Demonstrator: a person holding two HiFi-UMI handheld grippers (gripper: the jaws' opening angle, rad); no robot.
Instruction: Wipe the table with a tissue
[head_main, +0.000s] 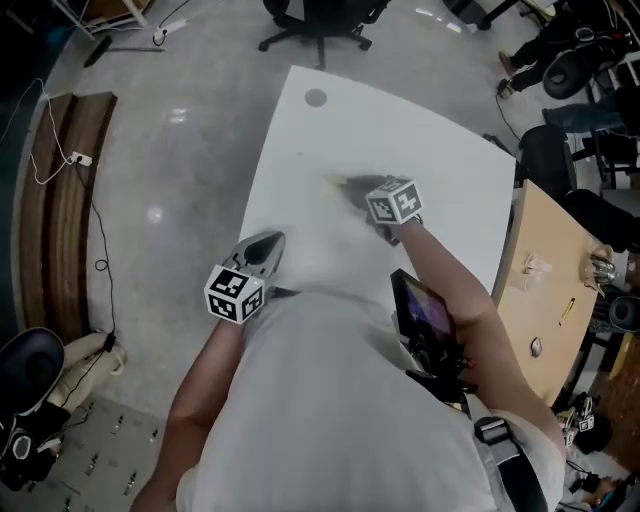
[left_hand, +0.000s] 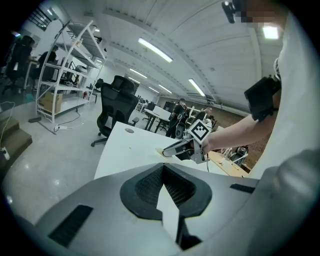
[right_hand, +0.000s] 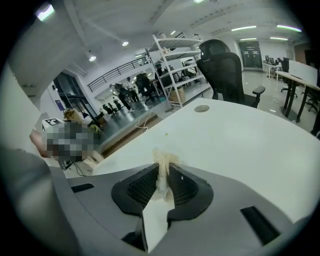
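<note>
Right gripper (right_hand: 164, 176) clamped on crumpled tissue (right_hand: 161, 159), pressed to white table (head_main: 420, 140), left gripper (left_hand: 163, 172) closed, empty, at table edge, office chair (head_main: 318, 22) beyond far end.

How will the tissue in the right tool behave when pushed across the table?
Probably floppy: the tissue sits crumpled between the right tool's jaws. Likely very light, so it should slide easily on the smooth table.

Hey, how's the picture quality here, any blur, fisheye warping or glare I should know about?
Head view: the right hand-held gripper is motion-smeared over the white table; the floor shows lamp glare. Left gripper view: fisheye, dark corners, bowed ceiling lights. Right gripper view: same warp, yet the tissue is sharp.
</note>
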